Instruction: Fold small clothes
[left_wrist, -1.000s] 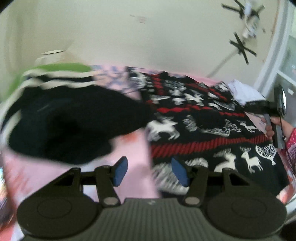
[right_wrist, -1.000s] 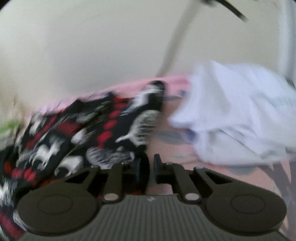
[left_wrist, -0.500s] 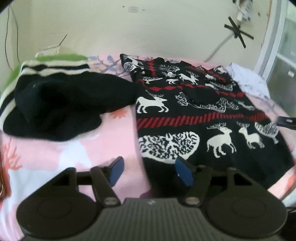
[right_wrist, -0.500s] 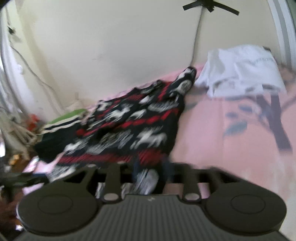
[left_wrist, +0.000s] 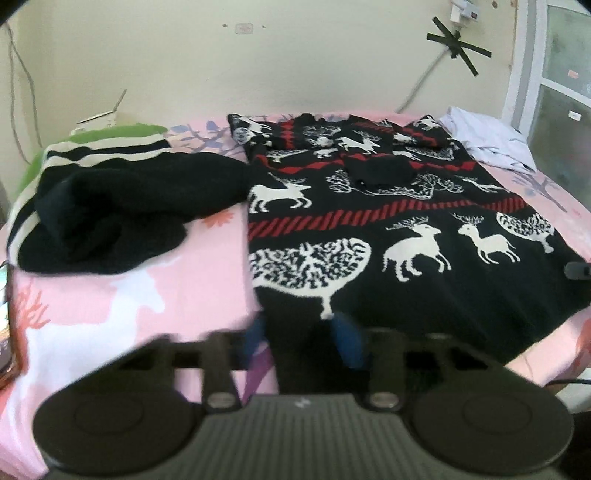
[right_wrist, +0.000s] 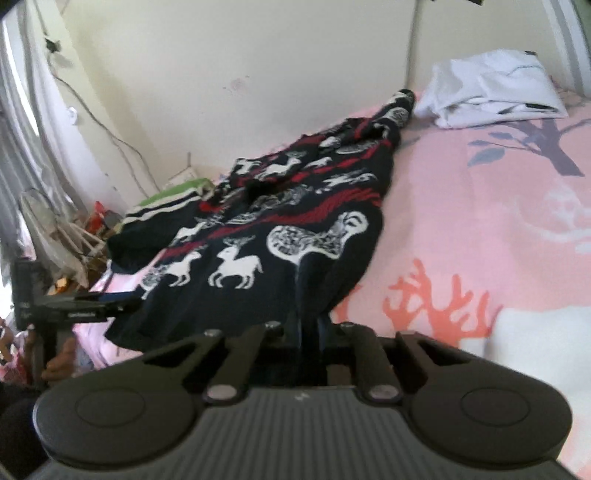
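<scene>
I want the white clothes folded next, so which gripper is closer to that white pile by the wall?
Right. The right gripper holds the reindeer sweater's hem on the side nearest the white pile; the left gripper grips the opposite hem corner, a sweater-width farther.

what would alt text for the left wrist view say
The left gripper, jaws just closing, pinches the near hem of a black reindeer sweater spread on a pink bedsheet. A black striped garment lies to its left.
</scene>
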